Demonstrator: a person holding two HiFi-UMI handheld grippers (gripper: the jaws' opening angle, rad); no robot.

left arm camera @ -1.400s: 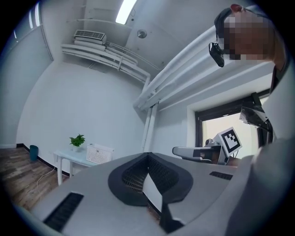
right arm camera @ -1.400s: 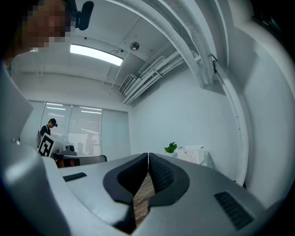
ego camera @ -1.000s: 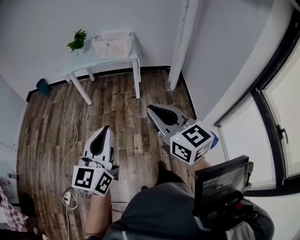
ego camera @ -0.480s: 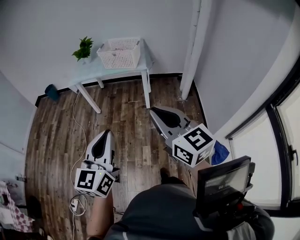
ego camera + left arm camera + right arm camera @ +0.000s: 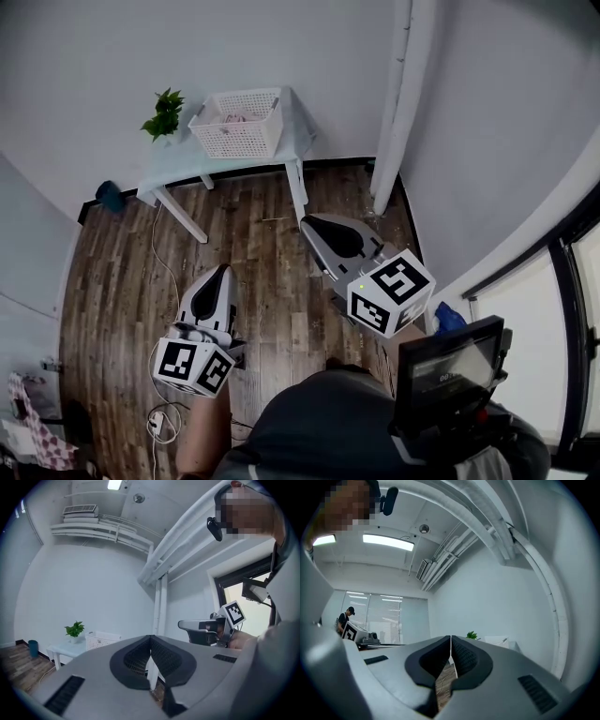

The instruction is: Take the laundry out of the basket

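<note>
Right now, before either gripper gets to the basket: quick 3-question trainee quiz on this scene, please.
1. True or false: the basket lies tipped on its side.
2. The left gripper is: A open and empty; B shut on cloth; C shut and empty.
3. Fill in: in the head view, the potted plant stands to the basket's ____.
Key: 1 false, it stands upright on the table; 2 C; 3 left.
</note>
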